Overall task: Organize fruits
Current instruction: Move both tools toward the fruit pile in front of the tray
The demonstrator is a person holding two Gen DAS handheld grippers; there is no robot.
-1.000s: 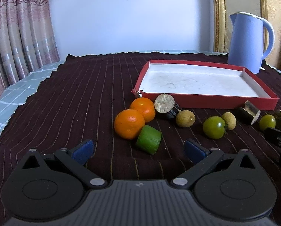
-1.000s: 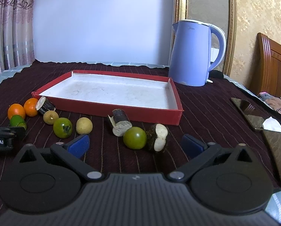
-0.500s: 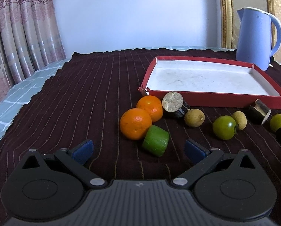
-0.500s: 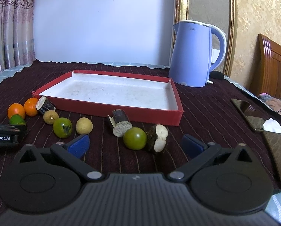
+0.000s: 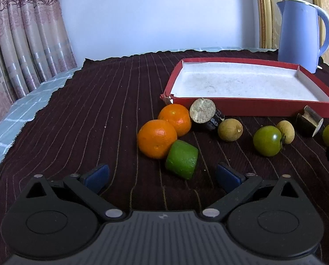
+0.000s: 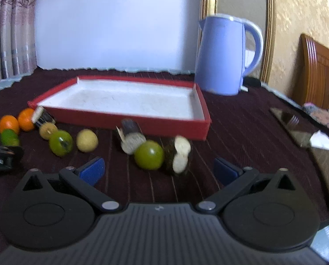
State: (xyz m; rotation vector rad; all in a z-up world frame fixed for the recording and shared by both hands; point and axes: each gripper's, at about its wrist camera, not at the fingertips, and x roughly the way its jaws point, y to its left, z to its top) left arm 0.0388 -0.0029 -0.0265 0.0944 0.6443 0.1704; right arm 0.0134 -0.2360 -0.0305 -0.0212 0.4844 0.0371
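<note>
A red tray with a white floor holds nothing; it also shows in the right wrist view. In front of it lie two oranges, a green cut piece, dark cut pieces, brownish round fruits and green round fruits. My left gripper is open and empty, just short of the green cut piece. My right gripper is open and empty, just short of a green fruit and a dark white-fleshed piece.
A blue kettle stands behind the tray's right end. Phones and a white tissue lie at the right on the dark striped cloth. Curtains hang at the left. The cloth's left edge drops to a pale blue sheet.
My left gripper has shifted left and closer to the oranges and the green piece. My right gripper has moved forward towards the green fruit; its view is now blurred.
</note>
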